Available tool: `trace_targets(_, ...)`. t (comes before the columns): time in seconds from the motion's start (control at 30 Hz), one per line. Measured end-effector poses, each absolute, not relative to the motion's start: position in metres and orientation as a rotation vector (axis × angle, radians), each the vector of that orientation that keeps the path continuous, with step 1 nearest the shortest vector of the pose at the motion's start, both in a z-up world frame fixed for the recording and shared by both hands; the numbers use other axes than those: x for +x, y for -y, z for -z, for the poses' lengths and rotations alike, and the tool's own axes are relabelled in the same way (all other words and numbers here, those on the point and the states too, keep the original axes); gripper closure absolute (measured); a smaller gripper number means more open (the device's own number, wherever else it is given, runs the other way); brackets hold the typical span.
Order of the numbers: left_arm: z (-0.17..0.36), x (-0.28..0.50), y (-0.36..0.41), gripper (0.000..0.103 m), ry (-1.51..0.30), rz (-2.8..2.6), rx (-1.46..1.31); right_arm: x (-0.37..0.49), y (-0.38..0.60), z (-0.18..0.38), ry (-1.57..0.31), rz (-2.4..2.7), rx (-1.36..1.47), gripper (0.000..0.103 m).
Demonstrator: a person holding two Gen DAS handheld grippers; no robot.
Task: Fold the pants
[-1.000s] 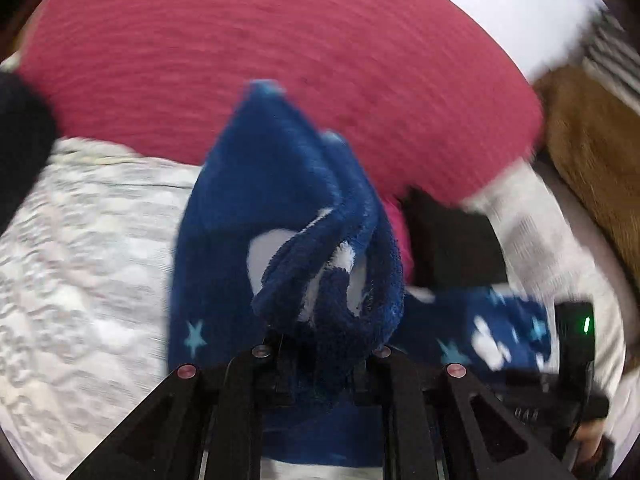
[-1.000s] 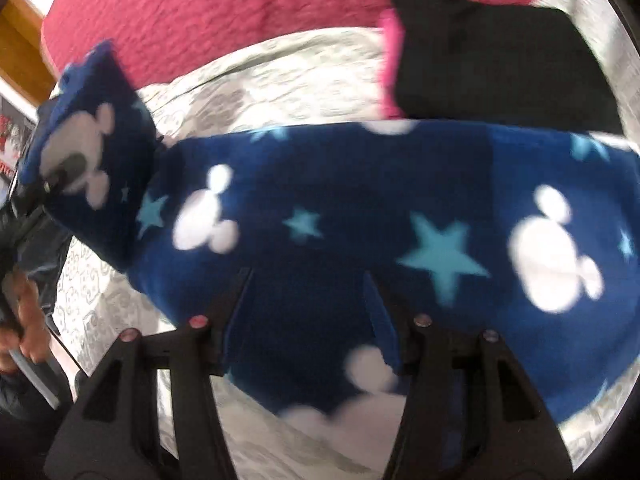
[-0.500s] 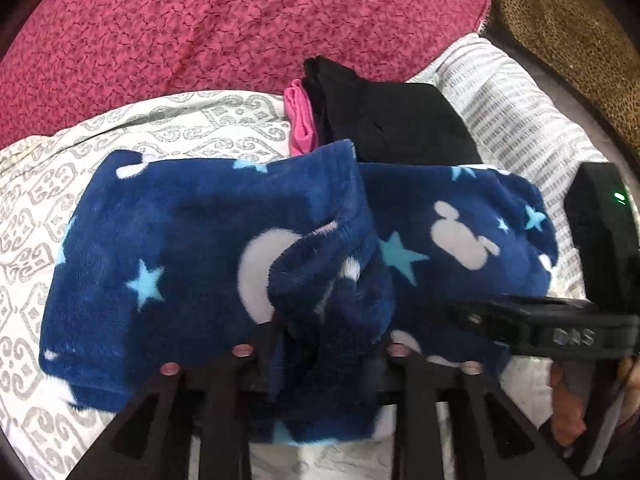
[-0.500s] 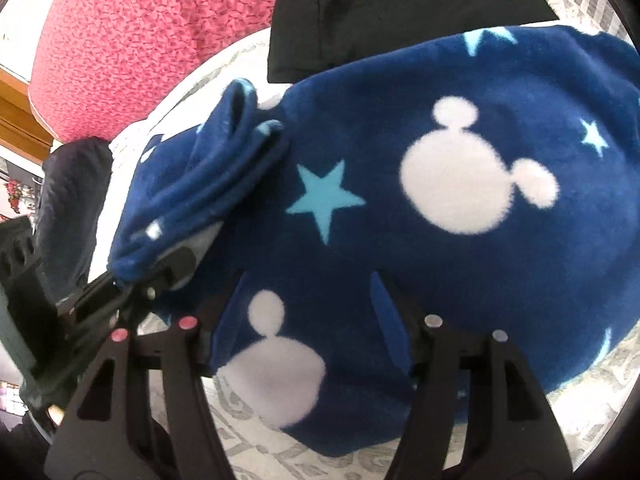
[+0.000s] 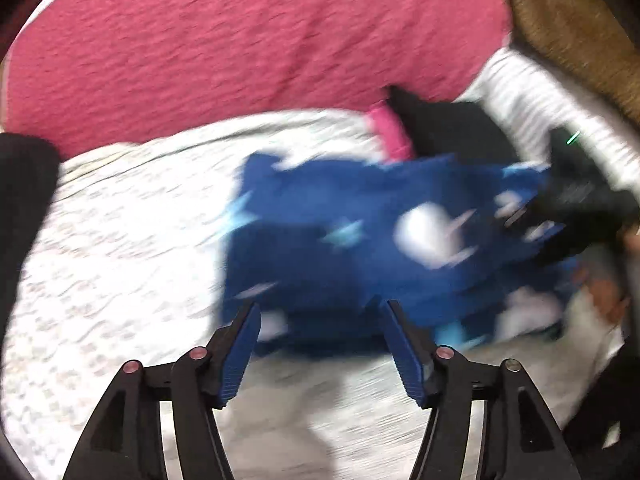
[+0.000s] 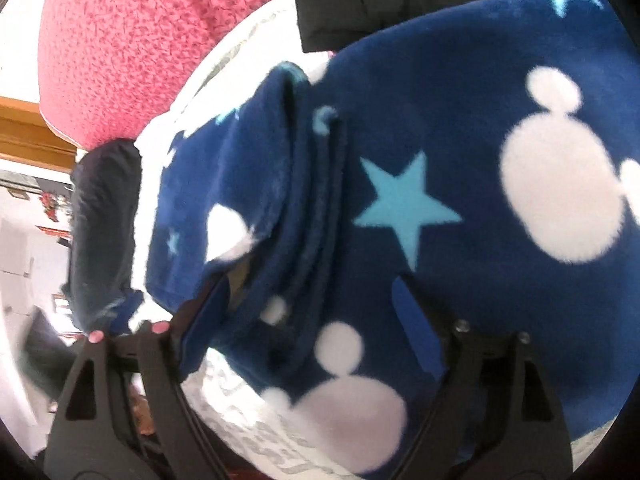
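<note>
the pants (image 5: 360, 240), dark blue fleece with white mouse-head shapes and pale blue stars, lie in a folded heap on the white patterned bedspread (image 5: 120, 240). the left wrist view is smeared by motion, so fine detail is lost there.

the left gripper (image 5: 322, 320) has its fingers (image 5: 240, 344) spread wide with nothing between them. the near edge of the pants sits just beyond the fingertips, level with them, and bare bedspread shows in the gap. whether the tips touch the fleece cannot be told through the blur.

the right gripper (image 6: 310, 300) is also spread wide, and it is right up against the pants (image 6: 440, 200). the fleece fills the space between its fingers (image 6: 416, 328): the right finger lies on top of the cloth, and the left one is at a thick folded edge where several layers stack up. the pads are not pressed together on anything. in the left wrist view this gripper (image 5: 576, 208) shows as a dark shape at the far right end of the pants.

beyond the pants lie a folded black garment (image 5: 452, 132) and a strip of pink cloth (image 5: 390, 136), touching the far edge of the fleece. behind them is a big red pillow (image 5: 240, 48), with a brown cushion (image 5: 568, 28) off to the right.
</note>
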State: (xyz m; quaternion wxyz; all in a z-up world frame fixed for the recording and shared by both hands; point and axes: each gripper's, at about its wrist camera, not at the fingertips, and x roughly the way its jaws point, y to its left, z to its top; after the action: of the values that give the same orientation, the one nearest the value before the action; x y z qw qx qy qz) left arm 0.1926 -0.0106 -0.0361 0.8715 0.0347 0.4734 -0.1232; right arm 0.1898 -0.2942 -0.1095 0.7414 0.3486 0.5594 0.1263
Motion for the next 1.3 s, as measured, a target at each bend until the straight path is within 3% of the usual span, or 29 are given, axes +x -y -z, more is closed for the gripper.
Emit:
trace_targets(0.3, 0.071, 0.203, -0.036, 0.037, -1.074, 0.224, -0.001, 0.217, 0.269, 0.116, -1.238, -0.339, 0.756, 0.020)
trace_targets(0.37, 0.073, 0.209, -0.031, 0.037, -1.068, 0.253, 0.000, 0.221, 0.263, 0.109, -1.246, -0.332, 0.734, 0.029)
trace_targets(0.43, 0.073, 0.212, -0.025, 0.037, -1.063, 0.262, 0.012, 0.221, 0.259, 0.099, -1.244, -0.327, 0.717, 0.032)
trace_targets(0.57, 0.072, 0.214, -0.016, 0.037, -1.045, 0.295, 0.004, 0.216, 0.259, 0.087, -1.244, -0.335, 0.680, 0.028)
trace_targets(0.63, 0.074, 0.216, -0.015, 0.037, -1.050, 0.287, 0.006, 0.214, 0.267, 0.092, -1.253, -0.370, 0.752, 0.021)
trace_targets(1.07, 0.080, 0.222, -0.024, 0.037, -1.054, 0.265, -0.016, 0.225, 0.271, 0.115, -1.299, -0.343, 0.797, 0.020)
trace_targets(1.1, 0.080, 0.221, -0.024, 0.036, -1.055, 0.269, -0.013, 0.228, 0.266, 0.116, -1.305, -0.334, 0.774, 0.022)
trace_targets(1.17, 0.080, 0.220, -0.024, 0.036, -1.059, 0.285, -0.010, 0.231, 0.256, 0.112, -1.304, -0.310, 0.687, 0.040)
trace_targets(1.2, 0.081, 0.220, -0.024, 0.036, -1.060, 0.298, -0.013, 0.231, 0.253, 0.109, -1.298, -0.311, 0.663, 0.070)
trace_targets(1.23, 0.081, 0.221, -0.024, 0.035, -1.058, 0.309, -0.019, 0.229, 0.252, 0.106, -1.286, -0.315, 0.669, 0.080)
trace_targets(1.3, 0.082, 0.222, -0.022, 0.034, -1.055, 0.319, -0.029, 0.225, 0.251, 0.097, -1.257, -0.292, 0.626, 0.084)
